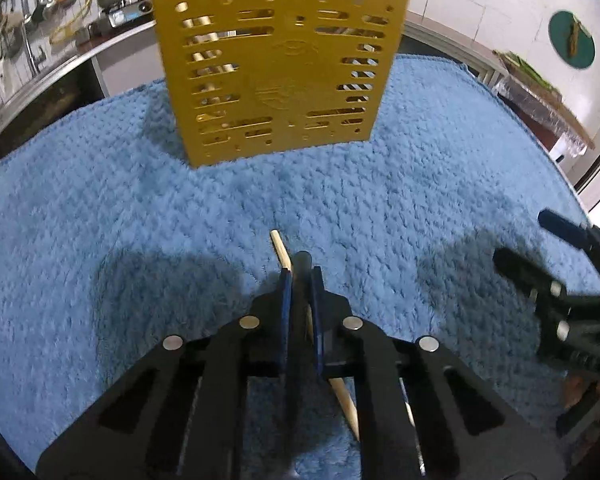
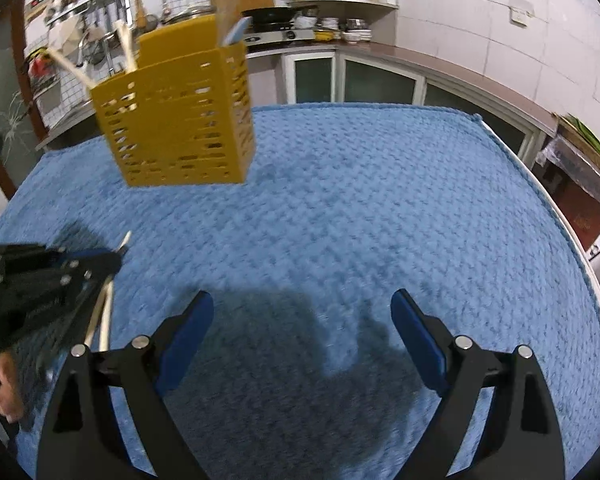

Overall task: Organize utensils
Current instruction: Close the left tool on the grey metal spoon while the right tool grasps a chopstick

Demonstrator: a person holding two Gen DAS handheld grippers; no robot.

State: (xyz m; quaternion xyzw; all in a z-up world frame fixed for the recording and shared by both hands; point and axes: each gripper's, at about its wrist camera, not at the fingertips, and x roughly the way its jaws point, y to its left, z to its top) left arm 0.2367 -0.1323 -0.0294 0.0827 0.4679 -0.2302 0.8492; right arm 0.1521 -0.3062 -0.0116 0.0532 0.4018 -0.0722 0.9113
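Note:
A yellow perforated utensil holder stands upright at the far side of a blue towel. Several pale chopsticks and a grey-blue handle stick out of its top. My left gripper is low over the towel, shut on wooden chopsticks that run lengthwise between its fingers, with tips showing past the fingertips. The right wrist view shows two sticks trailing under it. My right gripper hovers to the right, open, with only towel between its blue pads.
The towel's right edge marks the table edge. Behind the holder run a kitchen counter with a stove and black pan, cabinet doors and shelves of jars. A person's hand holds the left gripper's handle.

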